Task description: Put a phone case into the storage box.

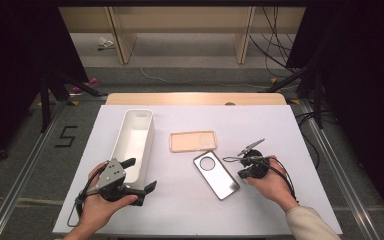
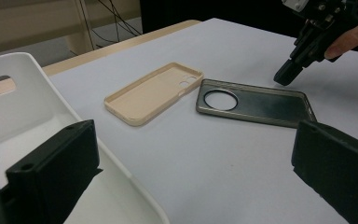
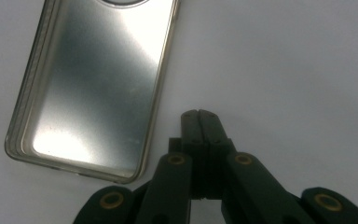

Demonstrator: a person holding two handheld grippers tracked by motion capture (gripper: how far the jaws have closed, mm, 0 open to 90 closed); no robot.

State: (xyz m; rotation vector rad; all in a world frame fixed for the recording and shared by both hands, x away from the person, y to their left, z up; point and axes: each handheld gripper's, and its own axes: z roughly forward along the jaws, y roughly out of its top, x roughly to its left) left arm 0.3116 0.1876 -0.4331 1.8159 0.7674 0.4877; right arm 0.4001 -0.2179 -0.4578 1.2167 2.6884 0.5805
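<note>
Bench: white top, wooden strip along its far edge, grey floor around it.
Left tool: held in the person's left hand, jaws wide apart, one jaw over the near end of the white tray, the other over bare bench; nothing between them.
White tray: long and narrow, reaching away from the left tool.
Right tool: held in the right hand, jaws pressed together on nothing, tips just beside the grey case.
Grey case: flat, hollow side up, round camera hole at its far end, between the two tools.
Tan case: hollow side up, beyond the grey case, near it.
</note>
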